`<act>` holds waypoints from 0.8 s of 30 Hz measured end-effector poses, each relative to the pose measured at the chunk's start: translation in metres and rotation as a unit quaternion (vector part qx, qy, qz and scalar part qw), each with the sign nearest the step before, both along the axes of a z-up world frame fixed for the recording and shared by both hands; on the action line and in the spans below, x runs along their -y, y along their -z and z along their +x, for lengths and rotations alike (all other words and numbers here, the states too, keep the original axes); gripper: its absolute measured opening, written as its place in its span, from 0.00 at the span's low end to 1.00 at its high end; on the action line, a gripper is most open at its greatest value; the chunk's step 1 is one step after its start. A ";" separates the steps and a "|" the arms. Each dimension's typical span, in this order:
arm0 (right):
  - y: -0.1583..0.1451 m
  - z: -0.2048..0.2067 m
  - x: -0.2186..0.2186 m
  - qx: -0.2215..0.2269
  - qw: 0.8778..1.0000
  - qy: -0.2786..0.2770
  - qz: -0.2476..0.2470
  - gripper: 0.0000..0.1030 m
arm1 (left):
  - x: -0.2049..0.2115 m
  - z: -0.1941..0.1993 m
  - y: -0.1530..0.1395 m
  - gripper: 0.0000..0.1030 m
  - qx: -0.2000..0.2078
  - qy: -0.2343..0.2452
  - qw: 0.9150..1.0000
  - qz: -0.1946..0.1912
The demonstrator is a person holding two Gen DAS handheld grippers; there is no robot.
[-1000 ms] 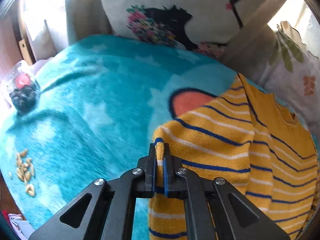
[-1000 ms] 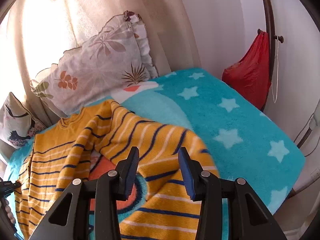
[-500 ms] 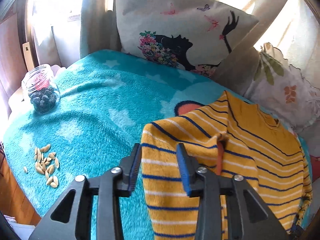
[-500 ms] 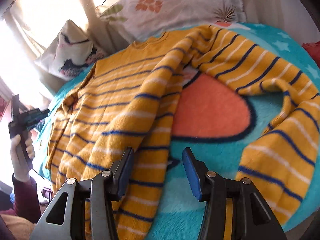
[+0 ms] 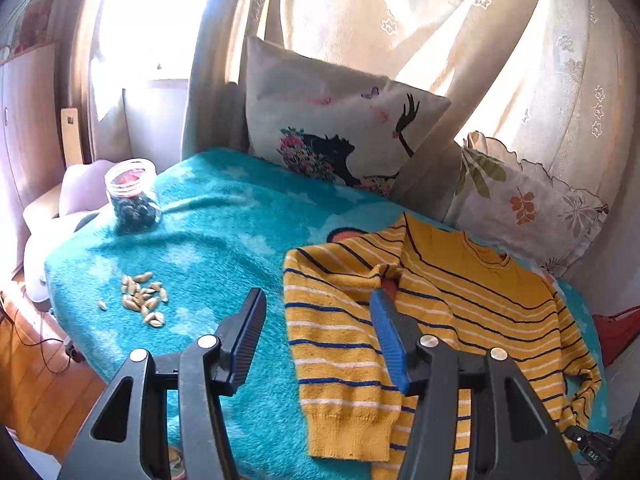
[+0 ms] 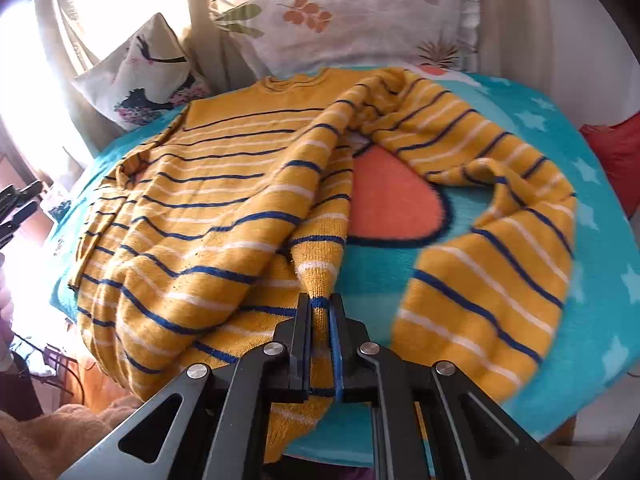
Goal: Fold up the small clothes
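Observation:
A yellow sweater with blue and white stripes [image 5: 460, 312] lies on a teal star blanket [image 5: 208, 248]. In the left wrist view my left gripper [image 5: 318, 324] is open and empty, raised above the blanket over the sleeve that lies folded across the sweater's near side. In the right wrist view the sweater [image 6: 224, 184] is spread out, and my right gripper [image 6: 320, 312] is shut on its hem at the lower right corner. The other sleeve [image 6: 492, 208] lies bent to the right over the blanket [image 6: 592, 264].
A glass jar of dark berries [image 5: 132, 196] and a scatter of seeds [image 5: 142, 296] sit on the blanket's left part. Two pillows [image 5: 340, 136] [image 5: 520, 204] lean against the curtain at the back. A red bag [image 6: 616, 160] hangs at the right edge.
My left gripper let go of the sleeve, opened and drew back and up. My right gripper swung to the sweater's hem and shut on it.

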State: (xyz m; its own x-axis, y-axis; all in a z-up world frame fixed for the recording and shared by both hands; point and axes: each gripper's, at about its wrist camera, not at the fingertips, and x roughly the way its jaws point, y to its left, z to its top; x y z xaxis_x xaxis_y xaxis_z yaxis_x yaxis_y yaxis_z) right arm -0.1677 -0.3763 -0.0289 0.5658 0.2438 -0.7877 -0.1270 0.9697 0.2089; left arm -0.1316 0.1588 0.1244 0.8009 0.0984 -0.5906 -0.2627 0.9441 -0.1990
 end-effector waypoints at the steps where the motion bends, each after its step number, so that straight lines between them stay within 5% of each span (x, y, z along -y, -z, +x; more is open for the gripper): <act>1: -0.002 -0.005 0.010 0.000 1.000 0.015 -0.008 0.09 | -0.004 -0.006 -0.004 0.53 0.006 -0.010 1.000 0.003; 4: -0.011 -0.017 0.031 0.012 0.997 0.069 -0.038 0.09 | -0.016 -0.019 -0.013 0.55 0.018 -0.025 0.999 -0.011; 8: -0.031 -0.022 0.053 0.054 0.993 0.101 -0.002 0.11 | -0.018 -0.031 -0.022 0.60 0.032 -0.030 0.999 -0.010; 12: -0.033 -0.011 0.043 0.070 0.993 0.099 0.006 0.31 | -0.011 -0.037 -0.026 0.67 0.039 -0.028 0.999 -0.001; 14: -0.030 -0.003 0.035 0.068 0.994 0.087 0.021 0.31 | -0.007 -0.036 -0.027 0.71 0.040 -0.031 0.999 0.005; 24: -0.012 0.021 0.053 0.068 0.991 0.116 0.005 0.42 | 0.036 0.030 -0.015 0.75 0.000 0.019 1.000 0.009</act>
